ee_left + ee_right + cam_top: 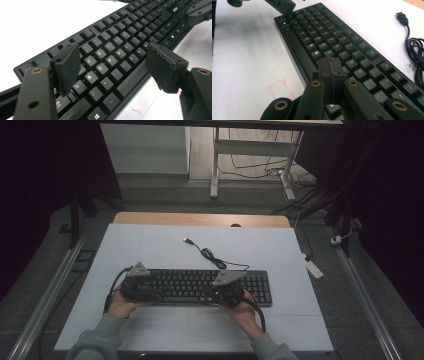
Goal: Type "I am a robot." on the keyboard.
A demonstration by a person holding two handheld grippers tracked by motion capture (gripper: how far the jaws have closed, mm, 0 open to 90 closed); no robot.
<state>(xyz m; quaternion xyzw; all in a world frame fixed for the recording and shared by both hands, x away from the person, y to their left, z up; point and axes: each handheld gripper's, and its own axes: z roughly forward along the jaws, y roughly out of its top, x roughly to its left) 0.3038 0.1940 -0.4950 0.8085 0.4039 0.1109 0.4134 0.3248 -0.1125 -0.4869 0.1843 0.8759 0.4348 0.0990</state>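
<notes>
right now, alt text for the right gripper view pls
The right gripper, pads pressed together and empty, hovers over the near edge of a black keyboard on a white table. A coiled USB cable lies beyond.

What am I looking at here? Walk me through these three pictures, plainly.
A person sits at a white table and holds a hand-operated gripper in each hand; there is no robot arm. The high view looks down from above. The other two pictures come from cameras riding on the grippers, looking along their black jaws.

On the table lies a black keyboard, its cable coiled behind it with the plug loose.

The left gripper has its jaws wide apart over the keyboard's left letter keys, holding nothing. The right gripper has its pads pressed together, nothing between them, tip down at the keys near the keyboard's front edge.
</notes>
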